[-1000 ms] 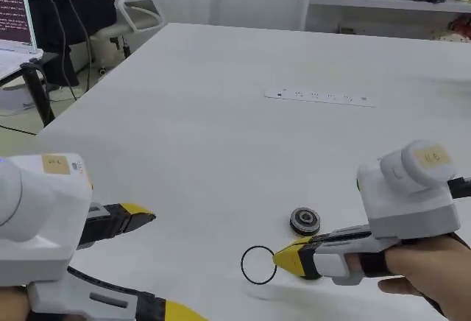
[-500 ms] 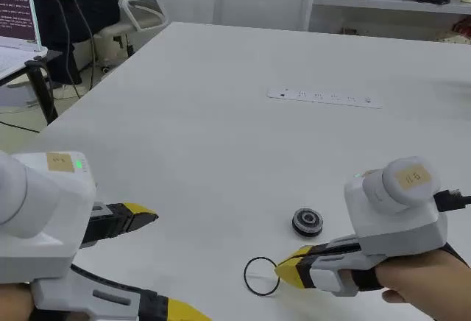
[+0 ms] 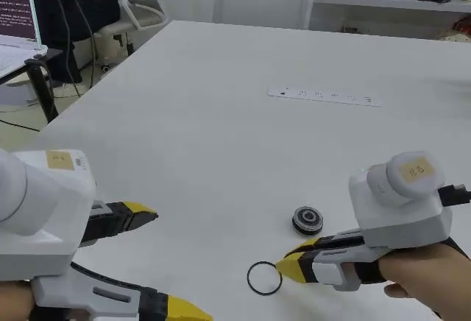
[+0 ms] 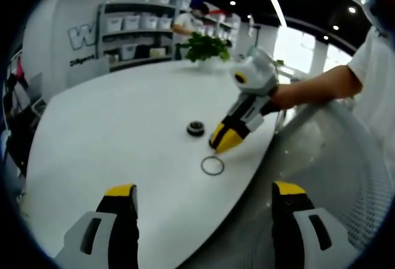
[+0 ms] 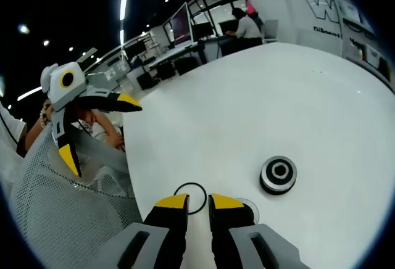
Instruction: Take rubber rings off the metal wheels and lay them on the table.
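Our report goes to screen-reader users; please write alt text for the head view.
A black rubber ring lies flat on the white table, at the yellow tip of the right hand-held gripper, near a small metal wheel. The left hand-held gripper hangs open at lower left.

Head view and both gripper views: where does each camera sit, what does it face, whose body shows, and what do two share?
Head view: on headset, down at white table; left gripper, right gripper, a hand show.
Left gripper view: on left gripper, faces right gripper; own open jaws, a forearm.
Right gripper view: on right gripper, faces left gripper; own jaws together.
Shared: thin black rubber ring, round metal wheel.
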`<state>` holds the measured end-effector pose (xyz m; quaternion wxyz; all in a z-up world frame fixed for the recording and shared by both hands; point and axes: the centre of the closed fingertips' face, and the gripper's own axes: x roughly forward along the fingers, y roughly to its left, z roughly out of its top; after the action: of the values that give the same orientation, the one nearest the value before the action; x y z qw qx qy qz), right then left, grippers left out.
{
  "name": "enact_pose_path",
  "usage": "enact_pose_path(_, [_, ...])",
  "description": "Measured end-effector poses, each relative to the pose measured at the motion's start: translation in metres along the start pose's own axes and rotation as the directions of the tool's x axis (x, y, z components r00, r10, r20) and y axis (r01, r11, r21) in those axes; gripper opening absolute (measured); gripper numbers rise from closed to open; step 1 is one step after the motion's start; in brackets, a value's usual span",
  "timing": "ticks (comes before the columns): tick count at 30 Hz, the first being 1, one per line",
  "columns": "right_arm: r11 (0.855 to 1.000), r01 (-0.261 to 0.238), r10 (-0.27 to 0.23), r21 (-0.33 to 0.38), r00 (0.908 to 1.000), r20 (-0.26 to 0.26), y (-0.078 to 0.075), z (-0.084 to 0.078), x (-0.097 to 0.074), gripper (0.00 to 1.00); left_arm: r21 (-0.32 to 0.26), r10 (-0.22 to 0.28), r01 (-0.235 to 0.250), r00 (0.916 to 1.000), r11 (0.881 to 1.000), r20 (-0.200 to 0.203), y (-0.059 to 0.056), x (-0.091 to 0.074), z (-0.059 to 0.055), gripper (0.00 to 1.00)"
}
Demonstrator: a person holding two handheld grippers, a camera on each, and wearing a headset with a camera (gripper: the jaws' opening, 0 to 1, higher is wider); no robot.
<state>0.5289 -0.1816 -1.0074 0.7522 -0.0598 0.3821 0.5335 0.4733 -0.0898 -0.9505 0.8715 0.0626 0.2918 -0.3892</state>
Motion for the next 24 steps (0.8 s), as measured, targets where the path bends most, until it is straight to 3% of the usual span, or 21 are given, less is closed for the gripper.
enact_pose_path(15, [0.999, 0.001, 0.002, -0.032, 0.9961, 0.088, 0.0, 0.026, -0.016, 0.19, -0.001, -0.001, 0.001, 1.0, 1.0, -0.003, 0.0, 0.0, 0.0, 0.9])
enact_pose_path(24, [1.0, 0.027, -0.023, -0.016, 0.9809, 0.193, -0.008, 0.048, -0.035, 0.29, -0.002, -0.004, 0.004, 1.0, 1.0, -0.004, 0.0, 0.0, -0.001, 0.9])
